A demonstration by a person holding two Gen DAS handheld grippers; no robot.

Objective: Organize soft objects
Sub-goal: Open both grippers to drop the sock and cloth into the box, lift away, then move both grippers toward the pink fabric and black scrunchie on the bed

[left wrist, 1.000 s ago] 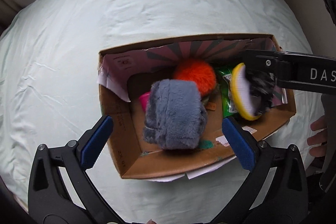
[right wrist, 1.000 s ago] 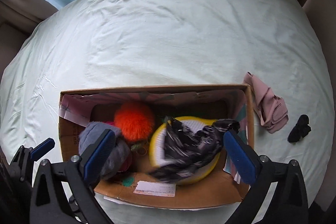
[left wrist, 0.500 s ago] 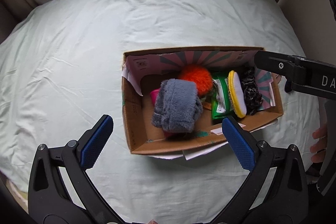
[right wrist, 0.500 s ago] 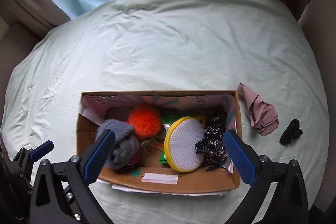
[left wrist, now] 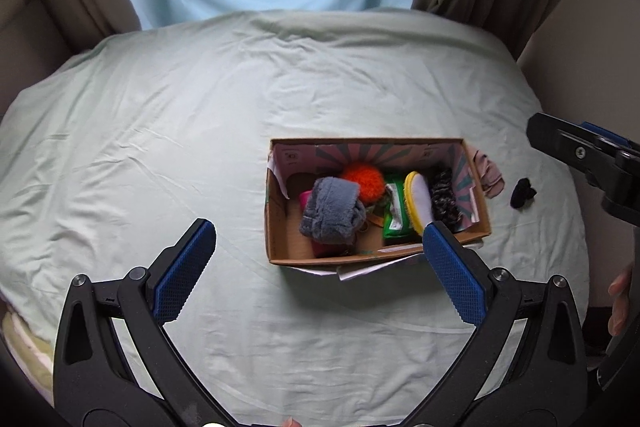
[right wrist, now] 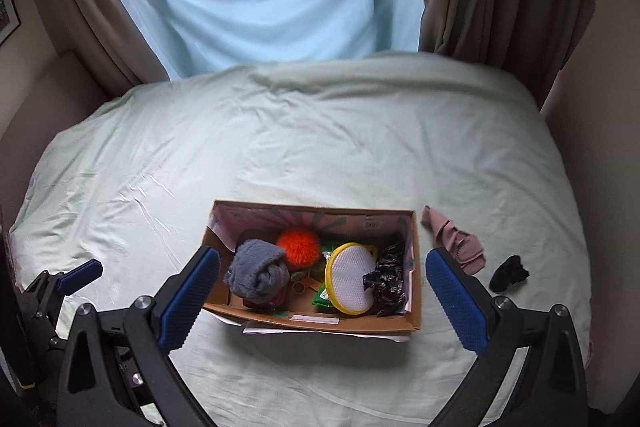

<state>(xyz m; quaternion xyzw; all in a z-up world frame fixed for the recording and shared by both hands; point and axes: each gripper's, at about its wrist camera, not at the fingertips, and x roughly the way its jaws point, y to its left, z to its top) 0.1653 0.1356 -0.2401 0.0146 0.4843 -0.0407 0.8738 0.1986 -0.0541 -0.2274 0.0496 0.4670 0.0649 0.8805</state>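
Pale-green bed (left wrist: 160, 155): carries everything; blue sheet and brown curtains at 12 o'clock.
Cardboard box (right wrist: 320, 323): centre of bed; holds grey plush roll (right wrist: 258, 273), orange pom-pom (right wrist: 298, 247), yellow-rimmed pad (right wrist: 352, 277), black scrunchie (right wrist: 386, 277).
Left gripper (left wrist: 316, 267): wide apart, holding nothing.
Right gripper (right wrist: 322, 299): wide apart, holding nothing.
Pink cloth (right wrist: 456, 247): at box's 3 o'clock, on the sheet.
Black item (right wrist: 510, 273): further toward 3 o'clock.
Right view only: window corner, picture frame.

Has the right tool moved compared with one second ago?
Yes. The right tool has pulled back, away from the cardboard box, which now looks smaller between its open jaws.
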